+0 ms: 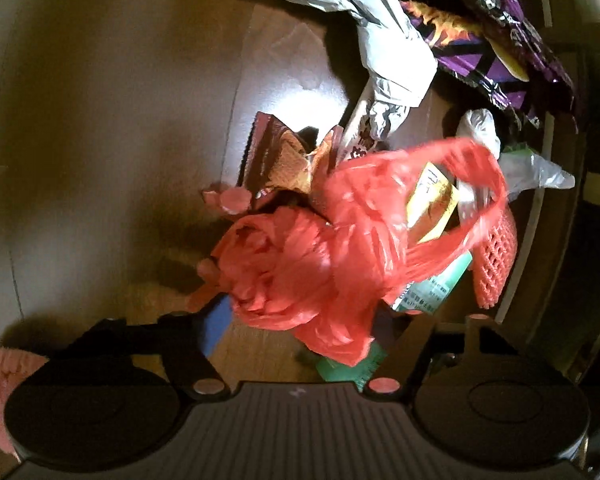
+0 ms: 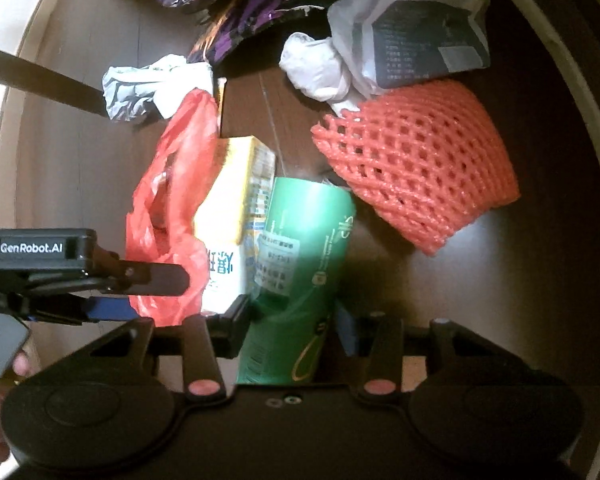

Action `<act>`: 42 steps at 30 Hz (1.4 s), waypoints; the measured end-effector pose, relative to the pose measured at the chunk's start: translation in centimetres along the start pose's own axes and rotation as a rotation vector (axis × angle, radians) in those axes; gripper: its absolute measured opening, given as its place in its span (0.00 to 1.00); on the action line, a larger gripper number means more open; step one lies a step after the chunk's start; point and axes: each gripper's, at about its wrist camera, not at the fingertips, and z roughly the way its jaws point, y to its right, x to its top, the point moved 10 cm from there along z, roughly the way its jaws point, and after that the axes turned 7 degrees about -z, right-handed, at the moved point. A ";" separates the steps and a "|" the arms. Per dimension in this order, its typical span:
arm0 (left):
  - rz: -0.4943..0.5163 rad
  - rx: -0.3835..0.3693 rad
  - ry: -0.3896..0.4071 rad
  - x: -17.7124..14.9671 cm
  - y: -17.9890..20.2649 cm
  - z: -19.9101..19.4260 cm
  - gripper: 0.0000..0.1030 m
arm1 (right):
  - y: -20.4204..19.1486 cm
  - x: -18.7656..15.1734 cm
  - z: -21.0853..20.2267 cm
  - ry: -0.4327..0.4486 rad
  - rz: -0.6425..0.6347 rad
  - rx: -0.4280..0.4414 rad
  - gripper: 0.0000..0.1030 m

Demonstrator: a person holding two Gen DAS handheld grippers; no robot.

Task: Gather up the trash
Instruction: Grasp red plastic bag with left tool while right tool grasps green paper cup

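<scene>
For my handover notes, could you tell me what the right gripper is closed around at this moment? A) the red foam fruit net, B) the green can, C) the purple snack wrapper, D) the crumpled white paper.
B: in the right wrist view the green can sits between the right gripper fingers, while the red foam fruit net lies apart on the table.
</scene>
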 end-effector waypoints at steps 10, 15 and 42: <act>0.089 0.107 0.079 -1.9 1.4 -1.9 0.33 | -0.7 -1.4 -2.0 0.006 -0.030 -0.010 0.05; 0.104 0.118 0.097 -2.1 1.9 -2.4 0.33 | -0.7 -1.7 -2.8 0.009 -0.057 -0.042 0.05; 0.304 0.198 0.131 -3.8 1.8 -3.3 0.33 | 2.3 -1.1 1.1 -0.004 -0.057 -0.179 0.49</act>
